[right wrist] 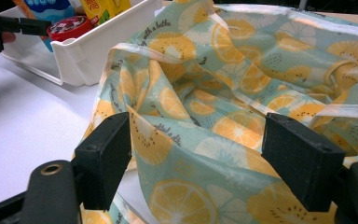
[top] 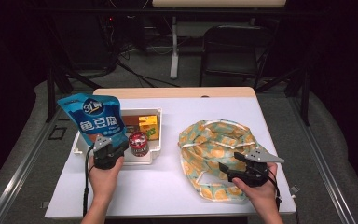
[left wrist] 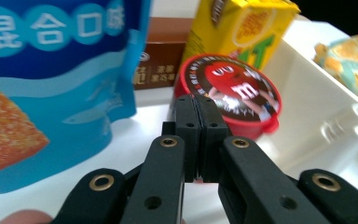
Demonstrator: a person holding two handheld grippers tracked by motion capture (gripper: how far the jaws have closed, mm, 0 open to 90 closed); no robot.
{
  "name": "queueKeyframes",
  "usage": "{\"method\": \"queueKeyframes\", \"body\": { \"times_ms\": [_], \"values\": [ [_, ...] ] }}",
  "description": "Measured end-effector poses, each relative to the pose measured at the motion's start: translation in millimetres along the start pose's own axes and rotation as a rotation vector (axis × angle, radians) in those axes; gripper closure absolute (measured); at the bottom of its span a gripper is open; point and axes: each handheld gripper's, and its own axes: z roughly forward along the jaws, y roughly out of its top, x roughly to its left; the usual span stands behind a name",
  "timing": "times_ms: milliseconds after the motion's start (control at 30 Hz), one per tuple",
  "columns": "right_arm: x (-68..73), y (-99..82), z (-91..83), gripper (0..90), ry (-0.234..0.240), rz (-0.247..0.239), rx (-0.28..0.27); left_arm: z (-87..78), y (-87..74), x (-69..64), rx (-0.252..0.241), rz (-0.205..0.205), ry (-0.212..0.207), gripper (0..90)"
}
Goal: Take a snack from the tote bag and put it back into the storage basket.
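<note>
Left tool (left wrist: 196,105), jaws closed on nothing, points at the red can (left wrist: 228,95) just ahead in the white bin (top: 157,140), beside the blue pouch (top: 95,119). Right tool (right wrist: 196,154), wide open, hovers over the bag (right wrist: 242,79) on the tabletop (top: 140,186).

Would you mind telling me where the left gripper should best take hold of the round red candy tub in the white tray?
Probably by the rim of the red candy tub, from above and from the person's side. It sits low in the white tray, beside the blue pouch and in front of the yellow carton, so its sides look crowded. The left gripper, now shut, must open first.
</note>
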Motion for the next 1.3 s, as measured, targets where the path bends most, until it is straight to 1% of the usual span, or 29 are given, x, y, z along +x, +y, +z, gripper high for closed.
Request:
{"method": "queueKeyframes", "body": {
  "times_ms": [167,233,300,367,400,567,633,733,800,1000,1100,1133,1233,1300],
  "values": [
    [-0.7,-0.4,0.2,23.8,0.0,0.006,-0.002,4.1,5.1,4.4,-0.008,-0.022,0.024,89.5],
    [-0.5,-0.5,0.2,23.8,0.001,0.007,-0.003,4.2,7.4,5.4,-0.021,-0.037,0.031,89.5],
    [-0.4,-0.6,0.2,23.8,0.001,0.007,-0.003,3.9,9.8,6.1,-0.033,-0.038,0.039,89.5],
    [-0.3,-0.5,0.1,23.9,0.0,0.002,-0.002,4.6,12.2,6.6,-0.038,-0.034,0.044,89.5],
    [-0.4,-0.6,0.3,23.9,0.0,0.002,-0.001,5.1,13.4,6.7,-0.032,-0.035,0.044,89.6],
    [0.3,-1.1,1.7,24.0,0.004,0.006,0.001,10.1,15.3,4.7,-0.014,-0.006,0.051,90.0],
    [0.3,-1.2,1.7,24.1,0.004,0.006,0.0,11.0,15.3,4.6,-0.016,-0.012,0.044,90.0],
    [0.8,-1.3,2.1,24.1,0.004,0.008,-0.001,11.4,16.2,2.7,-0.008,0.0,0.043,90.0],
    [0.8,-1.4,2.3,24.1,-0.001,0.003,0.004,12.1,16.2,-0.2,-0.01,0.007,0.041,90.0],
    [0.6,-1.5,2.3,24.1,0.0,0.001,0.006,15.3,12.8,-11.7,-0.009,0.011,0.009,90.0],
    [0.6,-1.6,2.4,24.1,0.001,0.005,0.0,18.1,12.2,-17.1,-0.011,0.013,0.0,90.0],
    [0.4,-1.6,2.3,24.1,0.0,0.003,0.003,19.3,12.2,-18.6,-0.013,0.009,-0.006,90.0],
    [0.5,-1.6,2.2,24.1,0.0,0.002,0.004,21.9,12.6,-22.6,-0.01,0.012,-0.011,90.0],
    [0.5,-1.6,2.2,24.1,0.001,0.001,0.004,23.1,13.0,-24.8,-0.005,0.022,-0.013,90.0]
  ]
}}
